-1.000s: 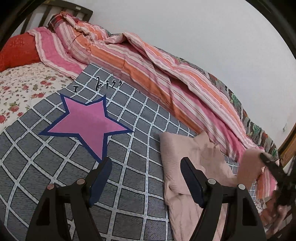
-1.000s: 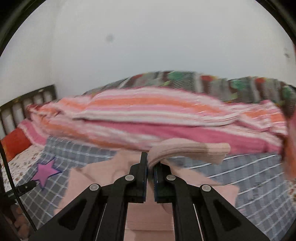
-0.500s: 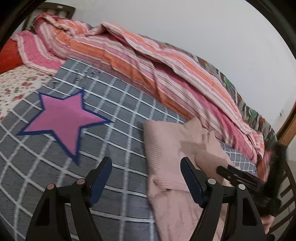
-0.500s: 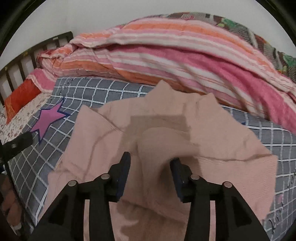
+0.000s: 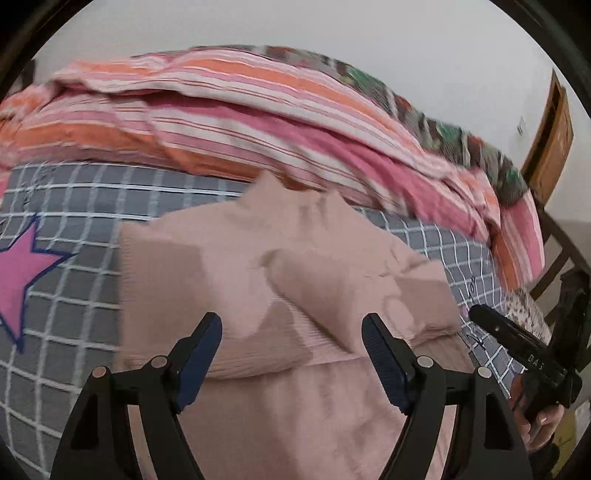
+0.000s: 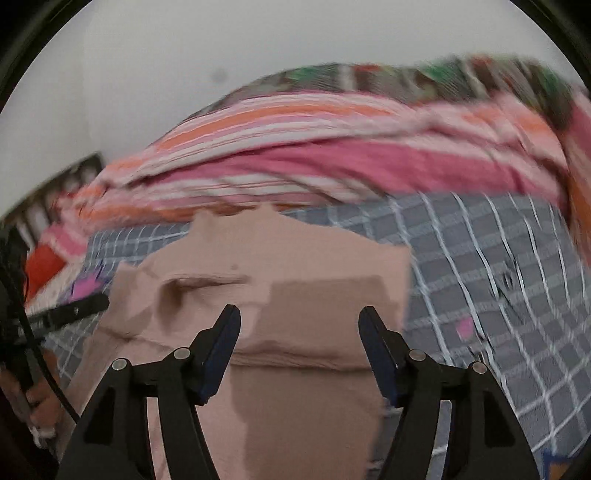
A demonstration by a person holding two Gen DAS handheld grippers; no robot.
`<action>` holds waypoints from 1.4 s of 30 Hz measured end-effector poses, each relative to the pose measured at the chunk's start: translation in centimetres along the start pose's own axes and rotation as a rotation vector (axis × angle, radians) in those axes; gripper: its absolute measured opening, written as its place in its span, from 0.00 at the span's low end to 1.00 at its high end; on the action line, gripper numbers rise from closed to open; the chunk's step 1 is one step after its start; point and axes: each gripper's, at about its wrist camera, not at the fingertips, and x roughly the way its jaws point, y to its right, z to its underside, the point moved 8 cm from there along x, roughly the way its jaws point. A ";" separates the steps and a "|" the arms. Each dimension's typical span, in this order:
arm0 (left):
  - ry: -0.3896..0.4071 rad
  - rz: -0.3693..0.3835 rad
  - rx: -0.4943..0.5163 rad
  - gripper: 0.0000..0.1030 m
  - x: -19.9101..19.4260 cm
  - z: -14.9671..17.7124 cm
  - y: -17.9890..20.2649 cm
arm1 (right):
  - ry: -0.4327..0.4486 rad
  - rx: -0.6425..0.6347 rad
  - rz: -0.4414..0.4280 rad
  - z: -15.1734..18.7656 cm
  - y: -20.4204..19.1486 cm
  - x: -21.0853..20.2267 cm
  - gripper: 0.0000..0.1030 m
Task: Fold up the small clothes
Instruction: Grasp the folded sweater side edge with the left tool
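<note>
Spreading across the frame's middle on the checked bed cover [image 5: 92, 192], the pink garment [image 5: 258, 280] is judged soft, light; an edge should be pinched. Left tool [image 5: 291, 332] is held open; right tool [image 6: 299, 325], just opened, grips nothing.

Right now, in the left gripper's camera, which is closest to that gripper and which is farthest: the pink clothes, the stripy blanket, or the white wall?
1. Pink clothes: right under and ahead of the open left gripper.
2. Stripy blanket: bunched up behind the clothes.
3. White wall: behind the blanket, farthest.
</note>
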 end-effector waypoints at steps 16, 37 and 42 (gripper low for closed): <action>-0.007 -0.149 -0.196 0.68 3.2 0.5 -4.0 | -0.079 0.031 0.072 1.8 3.8 2.1 0.64; -0.006 -0.105 -0.313 0.06 3.0 0.6 -9.2 | -0.094 0.033 0.030 0.4 3.6 3.2 0.64; 0.139 -0.156 -0.278 0.06 -0.5 -1.2 -9.6 | -0.072 0.009 0.054 -0.4 3.3 3.5 0.64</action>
